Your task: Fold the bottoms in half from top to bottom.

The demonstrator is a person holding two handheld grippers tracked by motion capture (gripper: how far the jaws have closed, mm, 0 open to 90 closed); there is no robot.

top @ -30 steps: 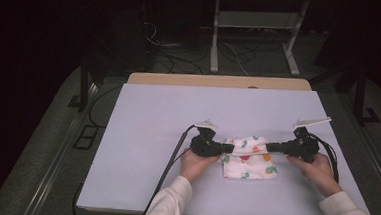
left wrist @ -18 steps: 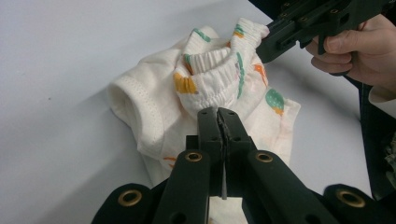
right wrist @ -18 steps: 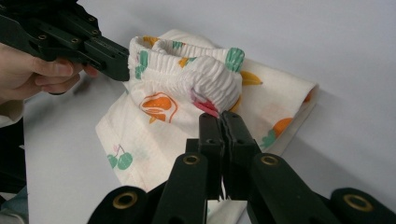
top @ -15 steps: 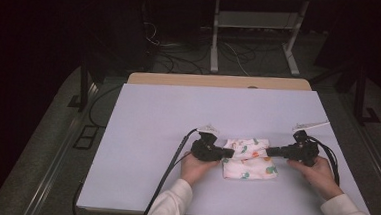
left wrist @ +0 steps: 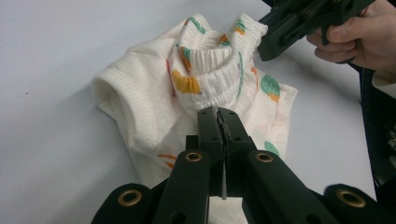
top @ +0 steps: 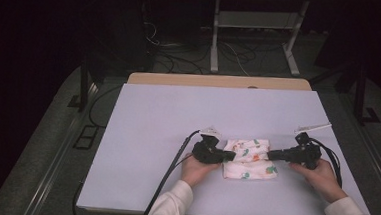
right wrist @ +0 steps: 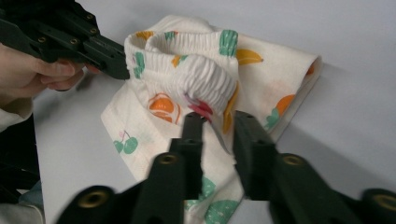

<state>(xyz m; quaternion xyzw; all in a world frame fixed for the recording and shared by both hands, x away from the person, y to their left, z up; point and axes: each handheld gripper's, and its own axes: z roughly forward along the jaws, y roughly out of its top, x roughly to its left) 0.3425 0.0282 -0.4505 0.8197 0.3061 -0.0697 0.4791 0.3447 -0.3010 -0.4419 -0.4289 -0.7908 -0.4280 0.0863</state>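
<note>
My left gripper (left wrist: 219,116) is matte black, its two long flat jaws ridged along their inner faces and pinned to broad links with brass-ringed holes; my right gripper (right wrist: 218,122) has the same black links and brass eyelets; in the high view each body is black and chunky, topped by a grey three-cornered plate, trailing a black cable; both sleeves are white.

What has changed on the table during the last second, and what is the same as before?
The right gripper drew back a little to the right, and its fingers are now open, off the elastic waistband. The left gripper stays shut on the fruit-print baby shorts. The shorts, bunched up slightly, remain in the same place on the white table.
</note>
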